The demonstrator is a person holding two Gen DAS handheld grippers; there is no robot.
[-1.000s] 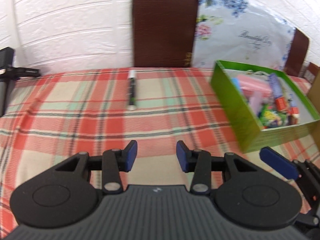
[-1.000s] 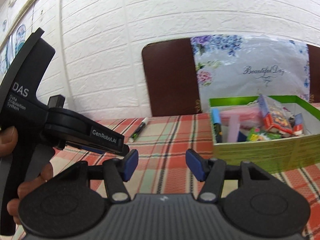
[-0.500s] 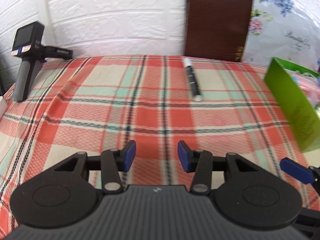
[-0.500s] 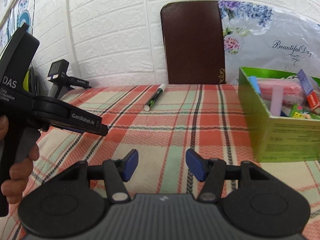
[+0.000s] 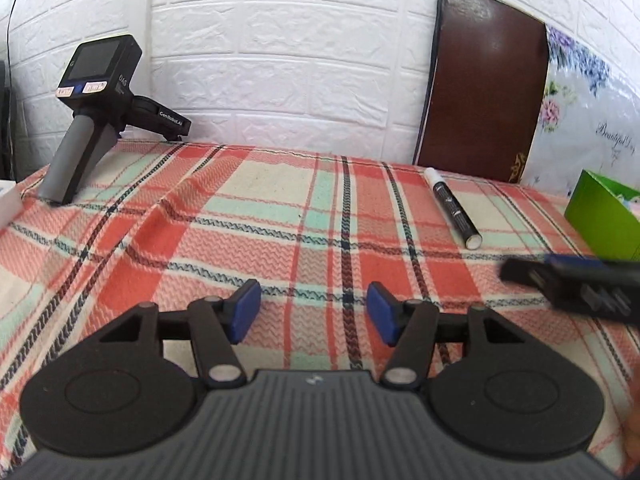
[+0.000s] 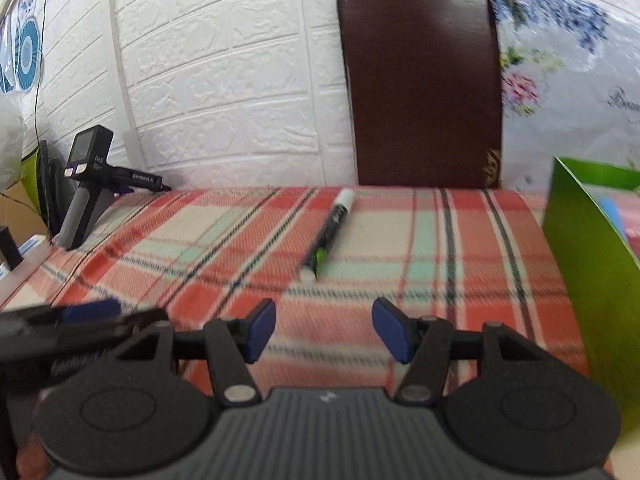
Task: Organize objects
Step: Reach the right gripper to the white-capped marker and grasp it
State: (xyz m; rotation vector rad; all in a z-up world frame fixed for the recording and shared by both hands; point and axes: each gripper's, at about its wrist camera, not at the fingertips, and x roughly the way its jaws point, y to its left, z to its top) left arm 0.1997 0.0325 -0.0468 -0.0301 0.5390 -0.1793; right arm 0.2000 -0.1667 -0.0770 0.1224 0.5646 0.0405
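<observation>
Left gripper, seen from its own wrist view: blue-padded fingers spread wide apart, nothing between them, held low and level. Right gripper: likewise parted, empty, level. Side by side and close, each entering the other's view at the frame edge, blurred: right, left.

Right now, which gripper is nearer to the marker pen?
Right, slightly. The right gripper faces the marker pen almost straight ahead; the left gripper has it ahead, off to its right.
</observation>
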